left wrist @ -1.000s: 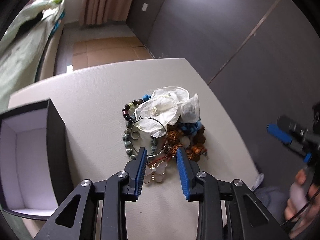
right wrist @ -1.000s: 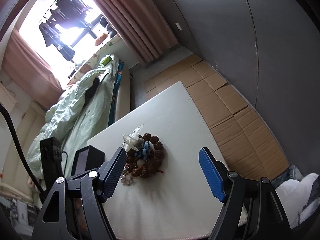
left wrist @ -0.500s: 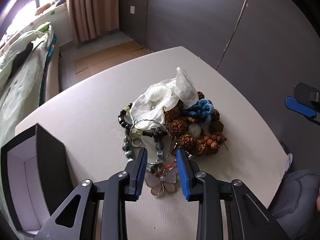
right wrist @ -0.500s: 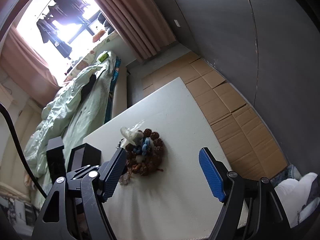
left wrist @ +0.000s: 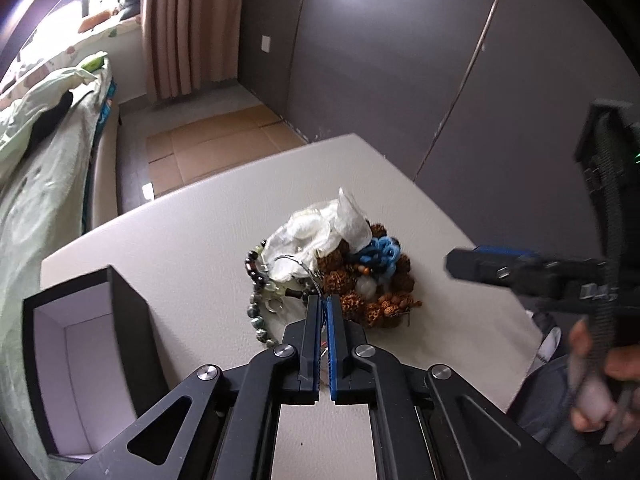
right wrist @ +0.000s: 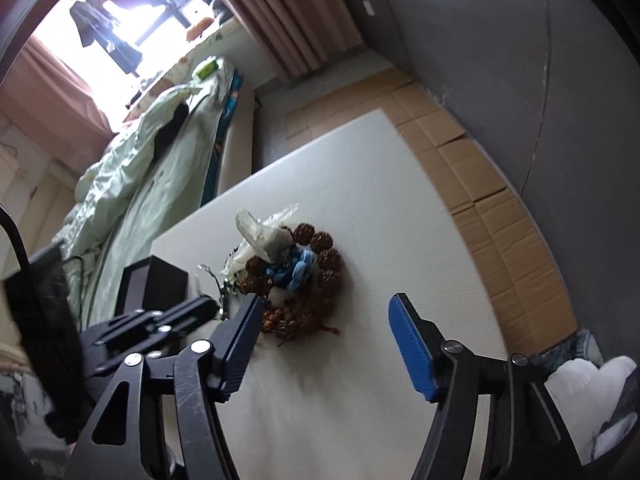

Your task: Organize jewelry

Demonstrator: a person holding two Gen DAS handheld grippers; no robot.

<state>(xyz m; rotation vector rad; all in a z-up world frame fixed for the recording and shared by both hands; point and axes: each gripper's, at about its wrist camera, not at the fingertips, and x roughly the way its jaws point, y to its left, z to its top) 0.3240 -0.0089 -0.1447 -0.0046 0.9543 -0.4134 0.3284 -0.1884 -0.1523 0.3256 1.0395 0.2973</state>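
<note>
The left gripper [left wrist: 323, 308] is nearest, low over the table [left wrist: 192, 240]. Its jaws are pressed together at the near edge of the jewelry pile [left wrist: 332, 264]. Something thin and reddish peeks between the pads, but I cannot tell what it is. The grip looks like a pinch to pull one piece free.

The right gripper [right wrist: 324, 344] hangs over the near part of the table. Its jaws are wide apart and closing, with nothing between them. It looks ready to help hold the pile.

By the table's left edge stands a black box [left wrist: 86, 364], open, with white walls and nothing inside. The pieces probably go there.

Farther in, near the middle, the pile holds brown knobbly beads [left wrist: 384, 304], a blue cord [left wrist: 378, 254], a dark bead bracelet [left wrist: 256, 276] and clear little bags [left wrist: 320, 228].
</note>
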